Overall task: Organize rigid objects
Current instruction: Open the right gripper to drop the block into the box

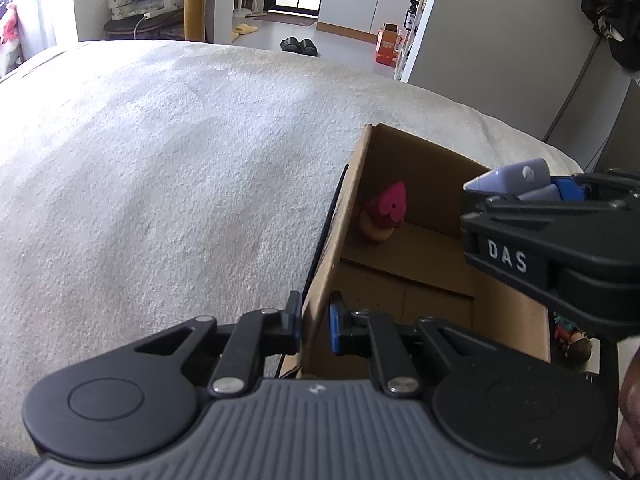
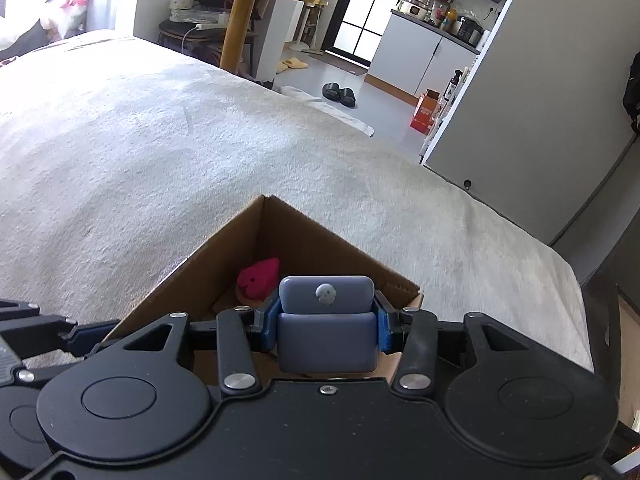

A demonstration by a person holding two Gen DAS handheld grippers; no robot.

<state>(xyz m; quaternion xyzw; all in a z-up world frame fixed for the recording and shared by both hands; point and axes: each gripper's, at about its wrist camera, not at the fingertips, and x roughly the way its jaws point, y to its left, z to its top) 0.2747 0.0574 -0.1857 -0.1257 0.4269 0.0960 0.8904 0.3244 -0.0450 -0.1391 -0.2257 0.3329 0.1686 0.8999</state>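
An open cardboard box (image 1: 420, 264) (image 2: 320, 256) sits on a white blanket. A pink heart-shaped toy (image 1: 390, 210) (image 2: 258, 278) lies in its far corner. My left gripper (image 1: 314, 322) is shut on the box's near left wall, one finger outside and one inside. My right gripper (image 2: 327, 330) is shut on a grey-blue rounded case (image 2: 327, 320) with a small round emblem and holds it above the box. The case (image 1: 516, 180) and right gripper (image 1: 532, 196) also show at the right of the left wrist view.
The white blanket (image 1: 180, 180) (image 2: 160, 152) spreads far left and ahead. A grey cabinet (image 2: 520, 100) stands at the right. A yellow side table (image 2: 240, 20), black slippers (image 2: 339, 94) and a red box (image 2: 426, 112) are on the floor beyond.
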